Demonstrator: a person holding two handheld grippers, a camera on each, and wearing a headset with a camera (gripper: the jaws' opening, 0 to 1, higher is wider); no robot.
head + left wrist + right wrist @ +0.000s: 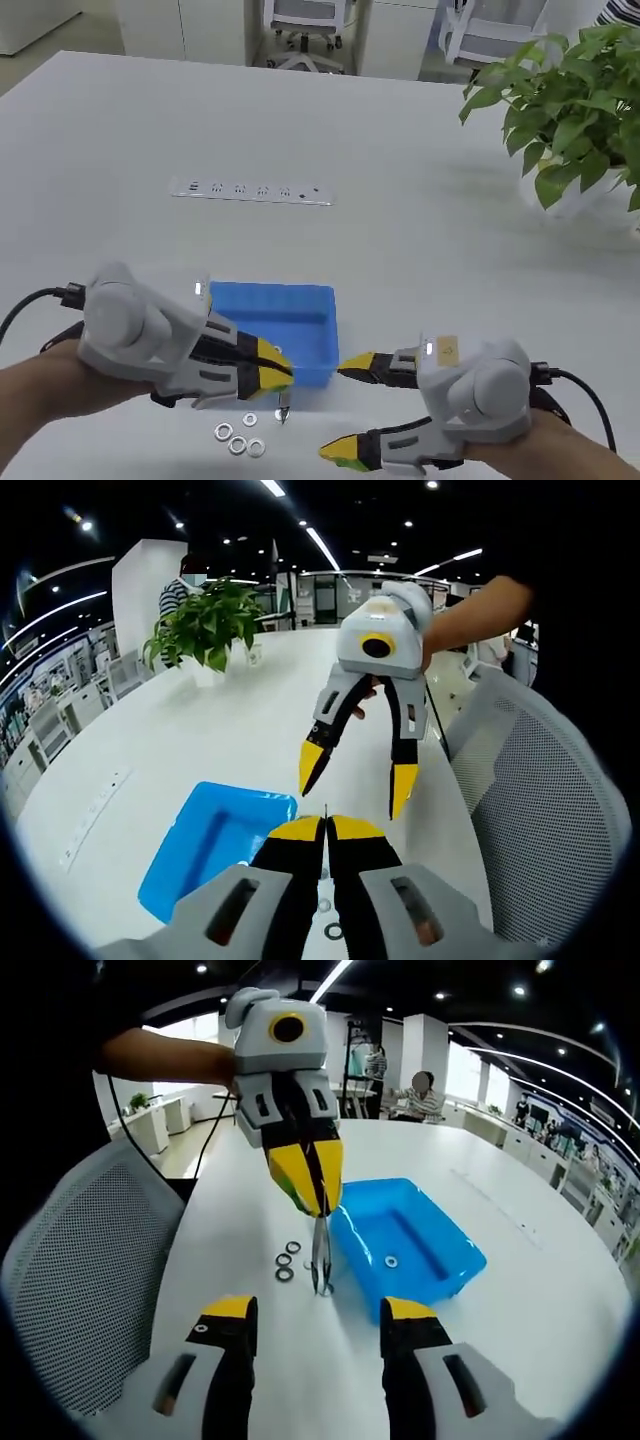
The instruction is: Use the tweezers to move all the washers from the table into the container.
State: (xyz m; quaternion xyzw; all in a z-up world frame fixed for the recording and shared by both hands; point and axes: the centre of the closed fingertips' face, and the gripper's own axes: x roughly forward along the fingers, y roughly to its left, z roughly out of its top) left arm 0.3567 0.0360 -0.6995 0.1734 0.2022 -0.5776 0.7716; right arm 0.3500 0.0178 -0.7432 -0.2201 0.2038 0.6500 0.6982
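Note:
My left gripper [280, 368] is shut on slim metal tweezers [283, 408], whose points hang straight down to the table just in front of the blue container [300, 305]. In the right gripper view the tweezers [320, 1250] touch a washer [325, 1288] beside the container's [440, 1270] near wall. Several silver washers [238, 444] lie loose on the table left of the tweezers' points. One washer [390, 1261] lies inside the container. My right gripper [335, 410] is open and holds nothing, a short way right of the tweezers.
A white power strip [250, 192] lies mid-table. A potted plant [570, 110] stands at the far right. Office chairs [300, 25] line the far edge, and a mesh chair [90, 1280] sits by the near edge.

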